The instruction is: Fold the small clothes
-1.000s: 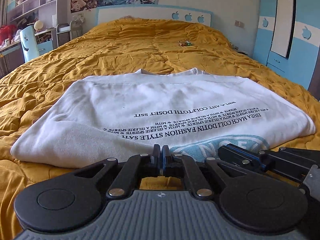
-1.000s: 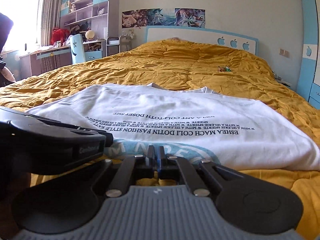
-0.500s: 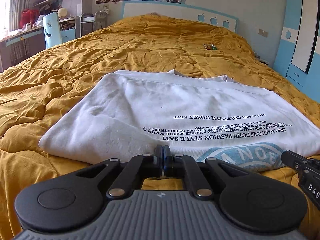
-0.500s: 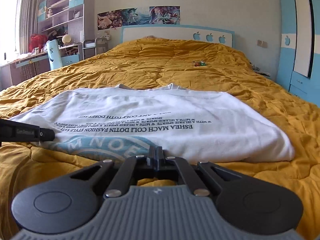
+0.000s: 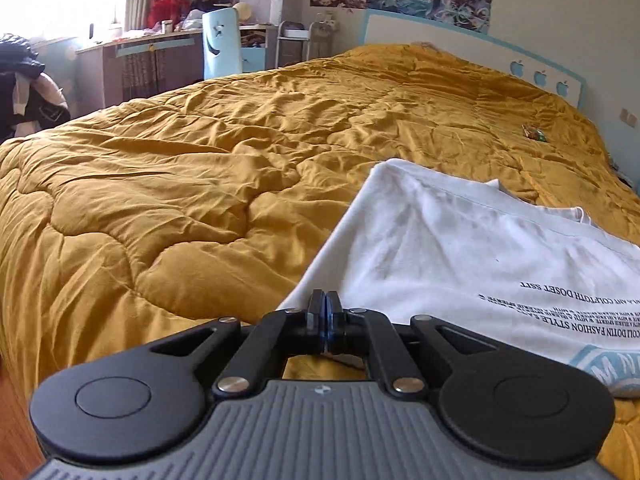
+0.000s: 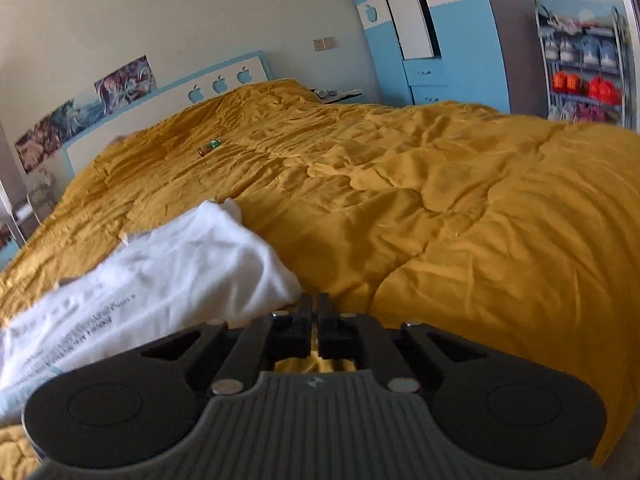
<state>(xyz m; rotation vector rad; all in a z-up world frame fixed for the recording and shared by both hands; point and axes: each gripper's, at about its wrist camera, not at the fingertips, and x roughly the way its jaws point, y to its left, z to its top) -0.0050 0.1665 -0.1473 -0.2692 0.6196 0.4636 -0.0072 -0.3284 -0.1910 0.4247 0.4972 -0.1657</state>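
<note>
A white T-shirt [image 5: 460, 252] with black lettering and a blue round print lies flat on the mustard quilt [image 5: 200, 184]. In the left wrist view it fills the right half. My left gripper [image 5: 327, 300] is shut and empty, at the shirt's near left corner. In the right wrist view the shirt [image 6: 160, 280] lies at the left. My right gripper [image 6: 314, 304] is shut and empty, at the shirt's near right corner, over the quilt [image 6: 460, 220].
A small green and red wrapper [image 6: 209, 147] lies far up the bed. A desk with shelves and a blue chair [image 5: 220, 44] stand left of the bed. A blue wardrobe [image 6: 432, 36] and a shoe rack [image 6: 584, 64] stand to the right.
Both grippers have swung apart from the shirt's middle: the left one to the shirt's left corner, the right one to its right corner. Both stayed shut. The shirt has not moved.
</note>
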